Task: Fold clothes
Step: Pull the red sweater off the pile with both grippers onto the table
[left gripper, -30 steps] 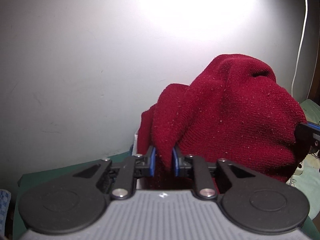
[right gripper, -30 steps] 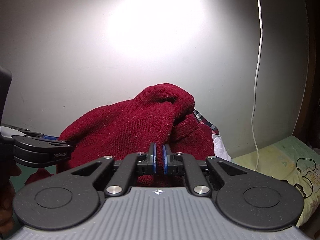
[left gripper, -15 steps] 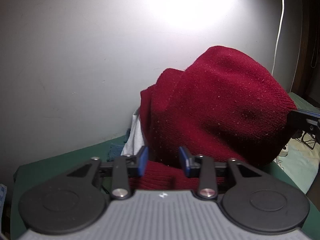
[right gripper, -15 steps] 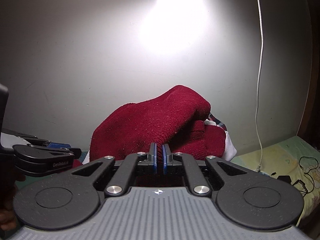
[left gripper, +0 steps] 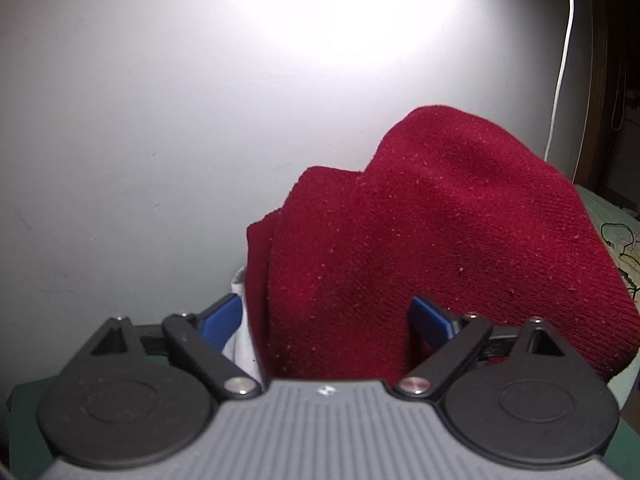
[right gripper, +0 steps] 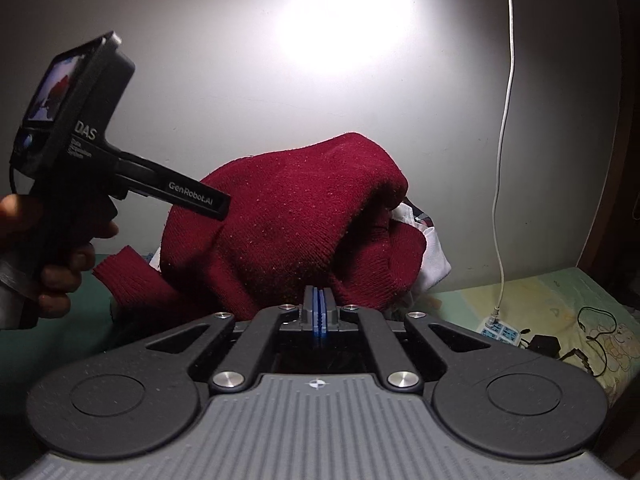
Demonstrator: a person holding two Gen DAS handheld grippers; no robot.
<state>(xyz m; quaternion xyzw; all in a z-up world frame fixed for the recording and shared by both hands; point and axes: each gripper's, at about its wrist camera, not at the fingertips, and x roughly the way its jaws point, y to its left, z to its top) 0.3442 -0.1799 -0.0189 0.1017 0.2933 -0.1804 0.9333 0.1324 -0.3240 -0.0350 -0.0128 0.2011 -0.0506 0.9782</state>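
I read the dark red knit sweater (right gripper: 296, 216) as soft, thick and floppy, heaped against the wall on top of other clothes (right gripper: 430, 256), so I expect it to sag and bunch wherever it is unsupported. My left tool (left gripper: 326, 316) is opening, with knit between its spread fingers but unpinched, while my right tool (right gripper: 318, 308) is clenched at the heap's lower edge; whether it nips cloth I cannot tell. I would grab the ribbed hem or a cuff.
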